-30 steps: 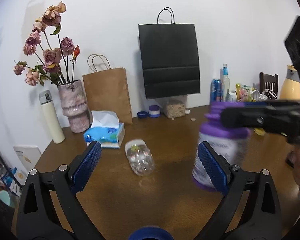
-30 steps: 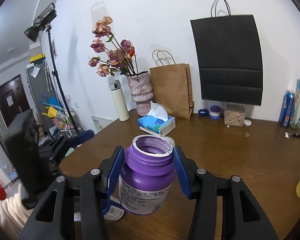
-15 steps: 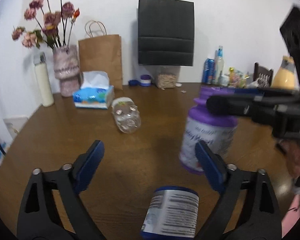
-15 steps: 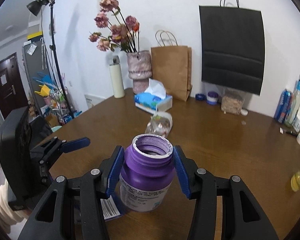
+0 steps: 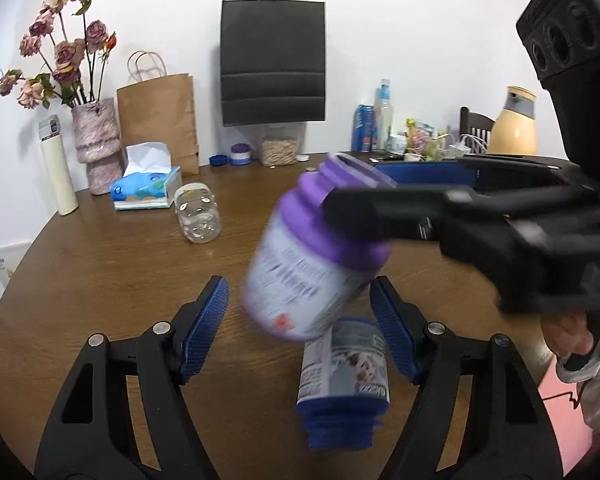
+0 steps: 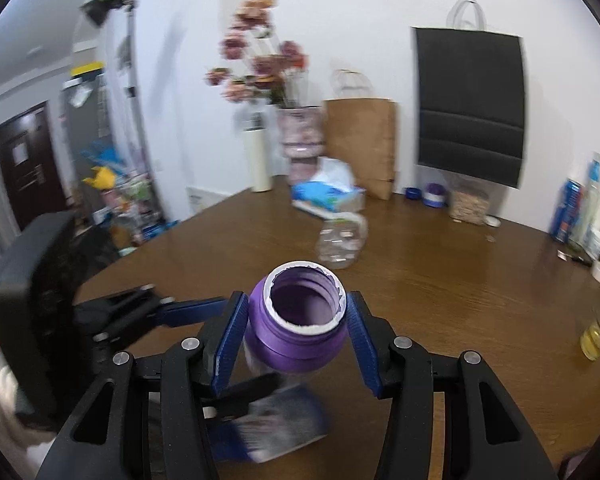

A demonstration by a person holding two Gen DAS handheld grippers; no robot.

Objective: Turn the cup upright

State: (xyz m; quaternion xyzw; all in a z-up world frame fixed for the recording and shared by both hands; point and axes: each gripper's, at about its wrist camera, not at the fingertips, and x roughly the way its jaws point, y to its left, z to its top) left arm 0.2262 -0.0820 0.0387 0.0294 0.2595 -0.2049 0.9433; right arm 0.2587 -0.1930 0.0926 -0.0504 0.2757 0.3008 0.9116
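My right gripper (image 6: 298, 336) is shut on the neck of a purple jar (image 6: 300, 320) with an open mouth. In the left wrist view the purple jar (image 5: 312, 260) hangs tilted above the table, mouth up and to the right. Below it a blue bottle (image 5: 344, 368) lies on its side, mouth towards the camera. My left gripper (image 5: 300, 328) stands open, its blue pads (image 5: 204, 328) on either side of that bottle without touching it. A clear plastic jar (image 5: 196, 214) lies on its side farther back.
On the round wooden table (image 5: 100, 280) stand a tissue box (image 5: 146, 188), a vase of dried roses (image 5: 96, 140), a white flask (image 5: 58, 164), a brown bag (image 5: 160, 120) and a black bag (image 5: 274, 64). Bottles and a can (image 5: 364, 122) crowd the back right.
The purple jar has been lifted off the table and tilted. My left gripper has moved forward, so the blue bottle now lies between its open fingers.
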